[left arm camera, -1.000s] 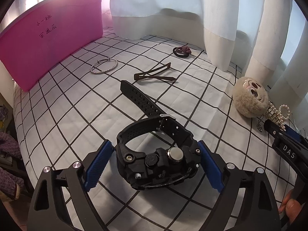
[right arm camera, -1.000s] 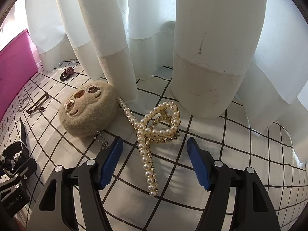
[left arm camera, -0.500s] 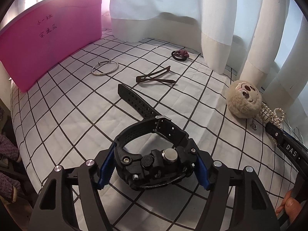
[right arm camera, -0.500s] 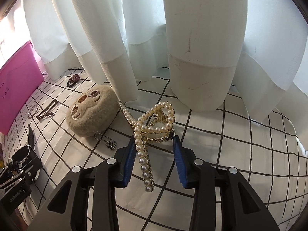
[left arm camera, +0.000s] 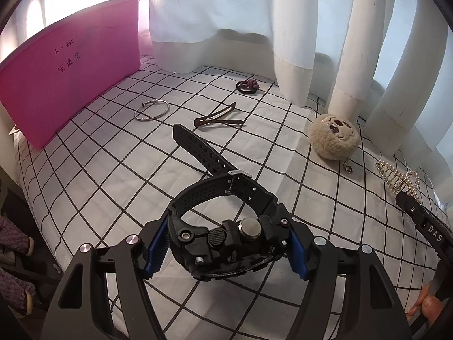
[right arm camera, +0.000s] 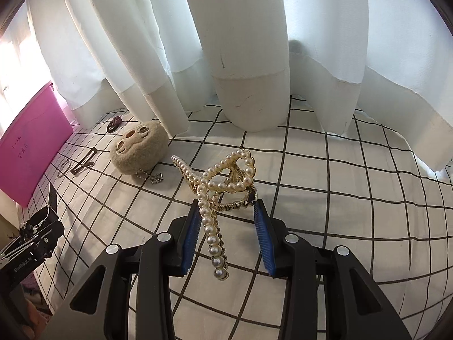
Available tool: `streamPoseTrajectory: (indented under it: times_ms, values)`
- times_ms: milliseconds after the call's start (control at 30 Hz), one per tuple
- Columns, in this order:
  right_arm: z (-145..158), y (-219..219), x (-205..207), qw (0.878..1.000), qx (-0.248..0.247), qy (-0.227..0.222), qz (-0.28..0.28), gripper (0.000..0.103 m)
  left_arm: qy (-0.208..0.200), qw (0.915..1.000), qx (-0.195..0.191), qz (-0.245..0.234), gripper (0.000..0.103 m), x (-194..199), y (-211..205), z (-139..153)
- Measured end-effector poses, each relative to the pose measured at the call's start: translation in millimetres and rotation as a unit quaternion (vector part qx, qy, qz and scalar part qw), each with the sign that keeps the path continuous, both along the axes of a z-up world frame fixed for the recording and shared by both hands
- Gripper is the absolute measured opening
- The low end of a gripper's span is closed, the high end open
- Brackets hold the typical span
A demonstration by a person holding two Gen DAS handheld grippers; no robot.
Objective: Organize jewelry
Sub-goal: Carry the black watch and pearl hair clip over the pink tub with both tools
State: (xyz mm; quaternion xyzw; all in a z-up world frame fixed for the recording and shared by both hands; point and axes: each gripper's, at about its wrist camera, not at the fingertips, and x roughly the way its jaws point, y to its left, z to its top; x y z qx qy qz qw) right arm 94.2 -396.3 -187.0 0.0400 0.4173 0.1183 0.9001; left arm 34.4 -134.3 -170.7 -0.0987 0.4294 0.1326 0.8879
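While its blue pads (left arm camera: pixel 155 250) press against both sides of the case, the left tool (left arm camera: pixel 225 250) pinches a black watch (left arm camera: pixel 226 240), whose buckled strap loops forward and whose free strap end trails away over the white, black-gridded sheet (left arm camera: pixel 99 175). Beyond the strap tip lies a brown hair clip (left arm camera: pixel 218 117), with a silver bangle (left arm camera: pixel 152 110) to its left and a dark hair tie (left arm camera: pixel 247 87) farther back near the hem of the white curtain (left arm camera: pixel 226 14). A pink bin (left arm camera: pixel 70 65) with handwritten characters stands along the left side, just past the bangle. To the right sits a beige plush charm (left arm camera: pixel 334 136) with its small bead chain beside it. The right tool (right arm camera: pixel 225 235) has its pads closed on a pearl hair claw (right arm camera: pixel 223 181), gripping the gold frame on both sides so that one pearl-lined arm hangs down between the fingers and the looped part stands up in front; whether the claw touches the sheet cannot be told. In the right wrist view the plush charm lies to the left of the claw, apart from it, with the hair clip, the bangle and the hair tie farther left toward the pink bin. Curtain folds rest on the sheet right behind the claw. At the lower left edge of that view the left tool shows with the watch in it.
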Motion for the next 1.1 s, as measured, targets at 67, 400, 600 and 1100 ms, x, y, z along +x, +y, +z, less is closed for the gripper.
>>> streamPoseTrajectory:
  times_ms: [67,400,600,1100]
  values:
    - [6.5,2.3,-5.0,1.000,-0.001,-0.007,0.003,0.037,-0.002,1.0000,0.000,-0.005,0.067,-2.4,-0.8,7.7]
    - [71.1,25.0,-21.1,0.998,0.018,-0.030,0.049,0.037,-0.027,0.9992,0.024,-0.014,0.067,-21.9,4.5,71.8]
    - [129.3,69.8,-24.6,0.991,0.034,-0.065,0.113,0.037,-0.065,0.9972,0.037,0.008,0.067,-44.5,27.6,129.8]
    - [221.9,284.2,3.3,0.958,0.094,-0.124,0.242,0.037,-0.142,0.9841,0.064,0.084,0.067,-55.2,196.8,229.9]
